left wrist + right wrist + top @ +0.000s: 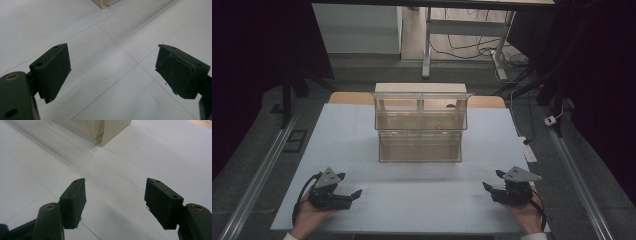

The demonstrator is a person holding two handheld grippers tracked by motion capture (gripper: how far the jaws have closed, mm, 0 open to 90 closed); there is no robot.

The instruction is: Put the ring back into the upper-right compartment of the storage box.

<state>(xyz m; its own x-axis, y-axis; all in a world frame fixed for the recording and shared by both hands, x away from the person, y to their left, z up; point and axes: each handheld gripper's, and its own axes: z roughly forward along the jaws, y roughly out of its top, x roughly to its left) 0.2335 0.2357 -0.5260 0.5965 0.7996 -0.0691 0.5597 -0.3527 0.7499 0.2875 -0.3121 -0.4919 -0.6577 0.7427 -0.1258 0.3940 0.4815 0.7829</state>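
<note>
Left claw (350,185): I am holding it low over the near left part of the desk (422,200), its two black jaws standing wide apart with nothing between them; in the left gripper view (112,72) I am seeing only white sheet and thin seam lines in the gap
Right claw (493,181): I am holding it over the near right part of the desk, jaws likewise spread and gripping nothing; in the right gripper view (115,205) bare white surface is lying between them
Clear box (420,127): it is sitting in the middle of the desk, toward the far side, well apart from both claws; it is looking like a see-through bin in two tiers, with a pale slab behind or on top of it, and I am not able to tell what, if anything, is lying inside
Box corner: a pale corner (110,132) is showing ahead of my right claw, and a smaller bit (105,3) at the top edge ahead of my left
Step in hand, as I am judging it: I am resting at the start, both claws aimed inward at the box, a reach forward not yet begun
Doing it well: I am thinking of bringing both claws in evenly from either side, keeping them level and open until the walls are between the jaws
Risk: the walls are looking smooth and thin, so I am expecting a lopsided push to slide or tip the box on the sheet
</note>
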